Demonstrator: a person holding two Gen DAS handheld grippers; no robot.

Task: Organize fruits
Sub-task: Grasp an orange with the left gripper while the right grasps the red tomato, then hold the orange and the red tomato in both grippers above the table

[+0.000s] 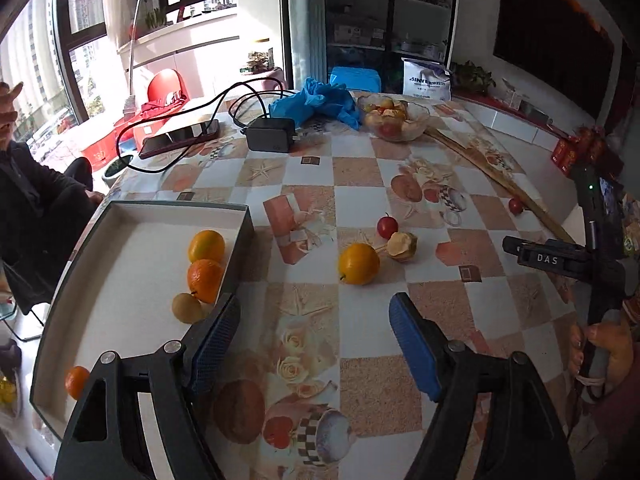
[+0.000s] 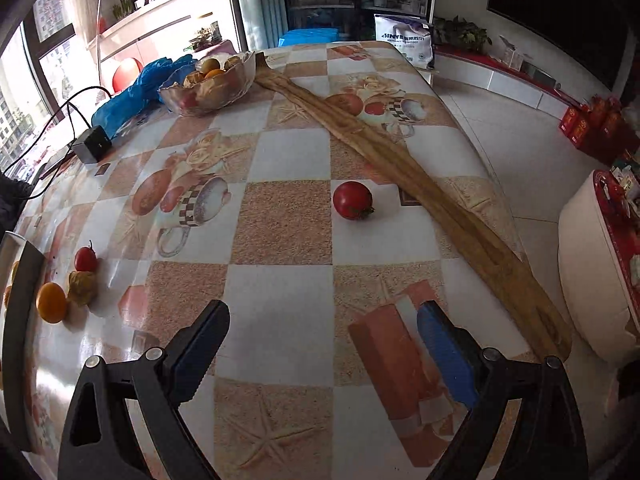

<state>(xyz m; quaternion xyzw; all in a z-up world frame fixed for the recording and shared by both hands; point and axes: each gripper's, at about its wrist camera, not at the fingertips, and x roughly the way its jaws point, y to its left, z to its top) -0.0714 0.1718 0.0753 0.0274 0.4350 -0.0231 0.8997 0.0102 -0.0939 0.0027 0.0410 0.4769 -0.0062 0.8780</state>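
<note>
My left gripper (image 1: 316,328) is open and empty above the table, just right of a grey-walled box (image 1: 120,276) that holds several oranges (image 1: 205,280) and a small yellow-brown fruit (image 1: 186,308). On the cloth ahead lie an orange (image 1: 359,263), a husked fruit (image 1: 402,246) and a small red tomato (image 1: 387,227); they also show far left in the right wrist view, with the orange (image 2: 51,302) nearest. My right gripper (image 2: 324,340) is open and empty, with a red tomato (image 2: 353,200) on the table ahead of it.
A glass bowl of fruit (image 1: 394,118) stands at the far side, by blue gloves (image 1: 316,102), a black charger (image 1: 270,134) with cables and a phone (image 1: 180,138). A long wooden strip (image 2: 384,156) lies along the table's right edge. A person sits at the left (image 1: 36,200).
</note>
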